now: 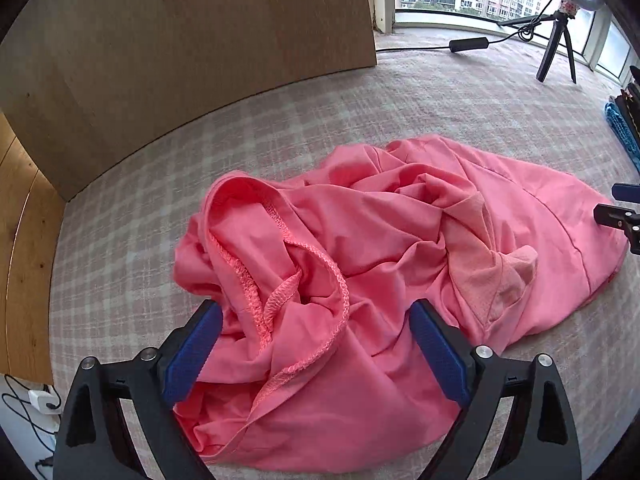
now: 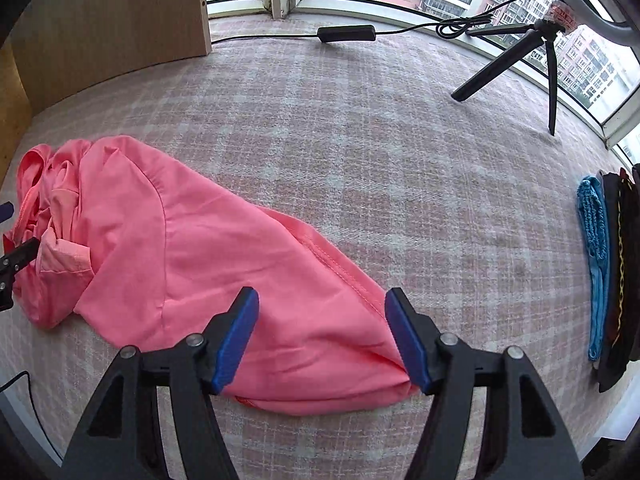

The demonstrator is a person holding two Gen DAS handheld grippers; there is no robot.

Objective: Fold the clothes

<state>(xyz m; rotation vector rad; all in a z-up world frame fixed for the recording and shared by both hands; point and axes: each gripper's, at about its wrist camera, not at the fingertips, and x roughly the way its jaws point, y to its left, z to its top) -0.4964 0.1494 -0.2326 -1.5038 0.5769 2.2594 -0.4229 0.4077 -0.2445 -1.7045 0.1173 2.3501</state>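
A crumpled pink garment (image 1: 380, 264) lies on the checked cloth surface (image 1: 280, 120). Its elastic-edged opening (image 1: 280, 272) is bunched at the near left end in the left wrist view. My left gripper (image 1: 316, 320) is open, its blue pads on either side of that bunched end, just above the fabric. In the right wrist view the same pink garment (image 2: 192, 264) stretches away to the left, smoother at this end. My right gripper (image 2: 322, 312) is open, its blue pads straddling the near hem. Each gripper's tip shows at the edge of the other view.
A wooden panel (image 1: 180, 52) stands at the back left. A small black tripod (image 2: 532, 64) with a ring light and a cable with a black box (image 2: 346, 34) sit by the window. A stack of folded clothes (image 2: 608, 264), blue and dark, lies at the right edge.
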